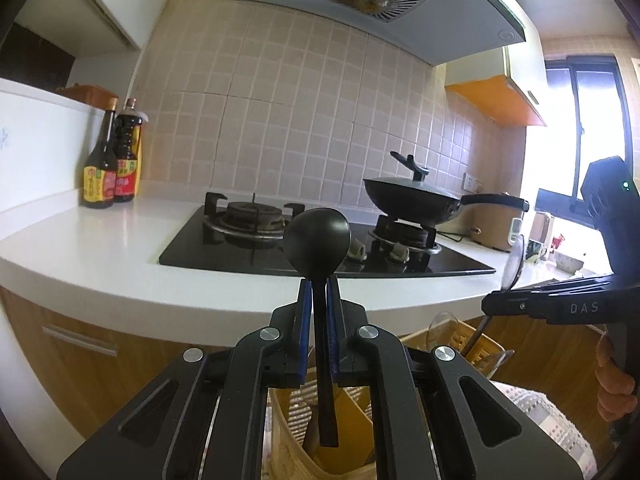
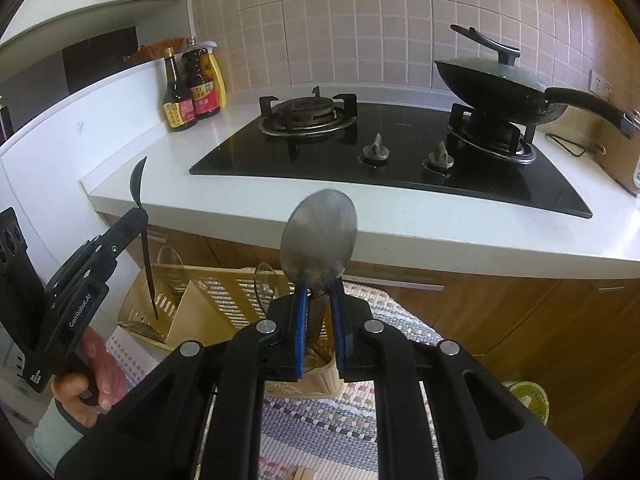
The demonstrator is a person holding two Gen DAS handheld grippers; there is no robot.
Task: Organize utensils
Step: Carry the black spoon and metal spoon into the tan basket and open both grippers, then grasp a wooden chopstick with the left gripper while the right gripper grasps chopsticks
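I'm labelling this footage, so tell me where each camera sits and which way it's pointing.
Left wrist: rides the left gripper, facing the stove; jaws pinch a black spoon; right hand shows.
Right wrist: rides the right gripper, looking down at stove and basket; jaws pinch a metal spoon.
Shared: stove, wok, bottles, basket.

Daylight from window (image 1: 576, 128) blown out at right; heavy fisheye bending, dark vignette corners

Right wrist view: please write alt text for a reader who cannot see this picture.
The right gripper holds a metal spoon upright, bowl up, above a beige utensil basket on a woven mat. At left, the left gripper holds a black spoon over the basket. Behind is a white counter with a gas stove and a lidded wok.
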